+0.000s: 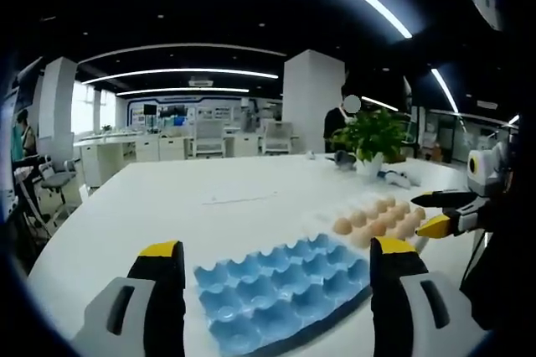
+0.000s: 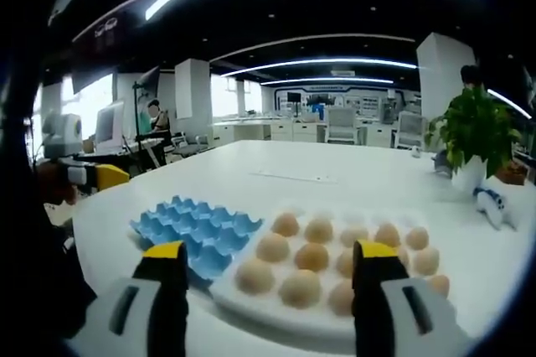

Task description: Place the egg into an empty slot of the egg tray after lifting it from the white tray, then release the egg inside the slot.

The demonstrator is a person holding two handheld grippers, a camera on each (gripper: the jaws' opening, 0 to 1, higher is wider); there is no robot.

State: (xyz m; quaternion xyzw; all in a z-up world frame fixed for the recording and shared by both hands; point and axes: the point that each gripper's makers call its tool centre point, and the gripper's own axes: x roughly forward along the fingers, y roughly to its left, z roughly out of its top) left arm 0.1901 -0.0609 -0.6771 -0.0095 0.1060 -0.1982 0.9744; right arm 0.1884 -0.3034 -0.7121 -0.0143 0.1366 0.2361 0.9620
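A blue egg tray with empty slots lies on the white table, just beyond my left gripper, which is open and holds nothing. To its right several tan eggs sit in rows. My right gripper comes in from the right edge, jaws apart, beside those eggs. In the right gripper view the eggs rest on a white tray directly ahead of my open right gripper. The blue egg tray touches the white tray's left side. The left gripper shows at far left.
A potted plant stands at the far side of the table, with a small blue-and-white object near it. A person stands behind the plant. Desks and chairs line the back of the room.
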